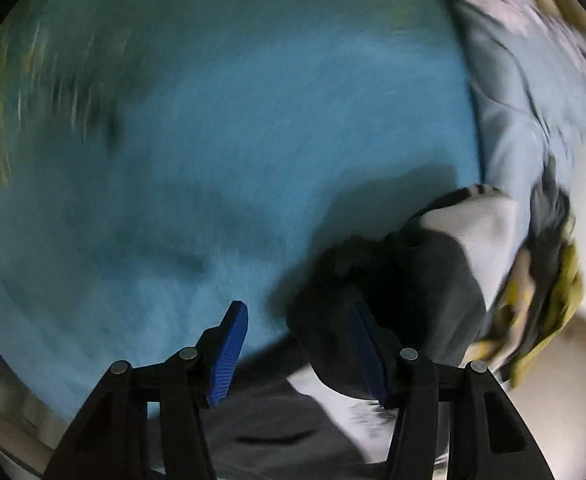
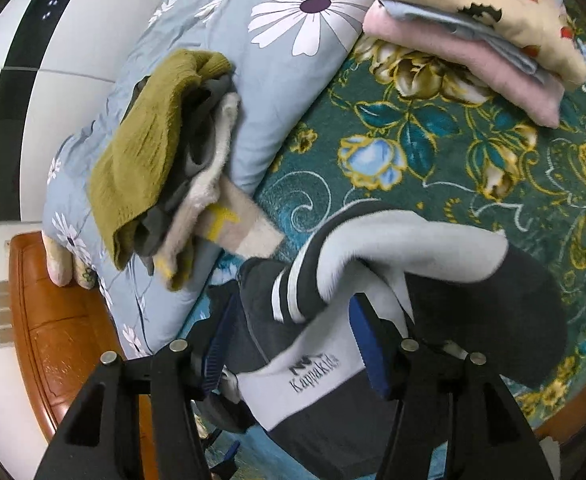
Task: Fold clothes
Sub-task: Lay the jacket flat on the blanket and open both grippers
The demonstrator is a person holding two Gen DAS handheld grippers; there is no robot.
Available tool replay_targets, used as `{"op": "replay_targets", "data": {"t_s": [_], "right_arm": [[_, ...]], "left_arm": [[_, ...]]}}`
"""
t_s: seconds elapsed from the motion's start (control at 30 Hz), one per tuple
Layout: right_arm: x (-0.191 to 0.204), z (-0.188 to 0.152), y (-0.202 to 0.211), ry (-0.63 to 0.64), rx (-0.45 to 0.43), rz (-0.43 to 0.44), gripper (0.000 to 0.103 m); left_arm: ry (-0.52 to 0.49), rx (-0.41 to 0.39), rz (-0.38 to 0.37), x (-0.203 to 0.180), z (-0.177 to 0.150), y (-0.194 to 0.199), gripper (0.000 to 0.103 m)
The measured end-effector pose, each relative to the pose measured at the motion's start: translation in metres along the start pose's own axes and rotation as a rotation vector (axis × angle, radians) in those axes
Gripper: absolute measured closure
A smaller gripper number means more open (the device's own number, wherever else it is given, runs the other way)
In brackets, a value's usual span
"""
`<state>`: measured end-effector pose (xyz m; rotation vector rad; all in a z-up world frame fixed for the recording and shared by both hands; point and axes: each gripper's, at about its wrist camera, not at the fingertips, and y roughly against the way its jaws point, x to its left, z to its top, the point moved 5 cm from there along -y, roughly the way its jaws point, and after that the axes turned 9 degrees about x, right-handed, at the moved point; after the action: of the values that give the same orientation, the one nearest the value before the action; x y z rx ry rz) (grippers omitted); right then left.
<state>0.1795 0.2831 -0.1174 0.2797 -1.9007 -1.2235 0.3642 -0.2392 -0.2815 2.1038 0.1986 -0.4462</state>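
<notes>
The dark grey and white "KappaKids" sweatshirt [image 2: 393, 280] hangs bunched over the green floral bed blanket [image 2: 473, 152] near the bed's wooden edge. The right tongs [image 2: 293, 344] stand spread with its fabric between their blue pads; the left tongs [image 1: 297, 352] are spread, pinching nothing. Ungripped, the sweatshirt could slump out and crumple, likelier given the left view's blur.

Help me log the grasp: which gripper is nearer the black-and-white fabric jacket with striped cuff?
Right, probably. The right gripper straddles the black-and-white jacket, fabric filling its open jaw. The left gripper has it only beside one finger, gap mostly bare.
</notes>
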Motion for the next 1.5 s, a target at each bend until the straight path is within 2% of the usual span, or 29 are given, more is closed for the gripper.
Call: {"op": "replay_targets", "data": {"t_s": [0.1, 0.17, 0.23, 0.3, 0.43, 0.57, 0.7, 0.8, 0.9, 0.97, 1.1, 1.27, 1.3, 1.4, 1.5], "right_arm": [[0.007, -0.005, 0.010, 0.009, -0.011, -0.001, 0.044], [0.012, -0.008, 0.016, 0.017, -0.021, 0.005, 0.044], [0.019, -0.012, 0.022, 0.034, -0.029, 0.007, 0.044], [0.024, -0.016, 0.026, 0.049, -0.030, 0.007, 0.044], [0.026, -0.025, 0.031, 0.059, -0.029, 0.011, 0.044], [0.021, -0.032, 0.039, 0.061, -0.040, 0.014, 0.044], [0.011, -0.035, 0.046, 0.046, -0.047, 0.010, 0.044], [0.005, -0.035, 0.048, 0.031, -0.048, 0.009, 0.044], [0.002, -0.037, 0.049, 0.028, -0.046, 0.009, 0.044], [0.002, -0.037, 0.050, 0.033, -0.044, 0.006, 0.044], [-0.004, -0.036, 0.058, 0.038, -0.051, -0.013, 0.044], [-0.019, -0.036, 0.074, 0.032, -0.072, -0.030, 0.044], [-0.025, -0.035, 0.077, 0.027, -0.076, -0.036, 0.044], [-0.050, -0.036, 0.082, -0.018, -0.086, -0.040, 0.044], [-0.081, -0.040, 0.084, -0.083, -0.093, -0.033, 0.044]], "left_arm": [[0.099, 0.022, -0.106, 0.005, -0.005, -0.018, 0.047], [0.124, 0.026, -0.158, 0.000, -0.009, -0.027, 0.047], [0.140, 0.020, -0.187, -0.007, -0.011, -0.032, 0.056], [0.146, -0.001, -0.173, -0.012, -0.013, -0.032, 0.084], [0.068, -0.100, -0.115, -0.032, -0.005, 0.002, 0.093], [-0.090, -0.295, -0.036, -0.056, 0.028, 0.075, 0.097], [-0.219, -0.485, 0.087, -0.074, 0.065, 0.151, 0.097], [-0.246, -0.554, 0.146, -0.079, 0.085, 0.187, 0.097], [-0.284, -0.583, 0.263, -0.066, 0.098, 0.202, 0.097], [-0.293, -0.574, 0.347, -0.054, 0.111, 0.201, 0.097], [-0.265, -0.517, 0.408, -0.037, 0.128, 0.188, 0.097], [-0.301, -0.481, 0.390, -0.048, 0.122, 0.176, 0.097], [-0.308, -0.471, 0.388, -0.051, 0.119, 0.175, 0.093], [-0.322, -0.440, 0.362, -0.059, 0.110, 0.173, 0.093], [-0.323, -0.409, 0.313, -0.062, 0.089, 0.171, 0.081]]}}
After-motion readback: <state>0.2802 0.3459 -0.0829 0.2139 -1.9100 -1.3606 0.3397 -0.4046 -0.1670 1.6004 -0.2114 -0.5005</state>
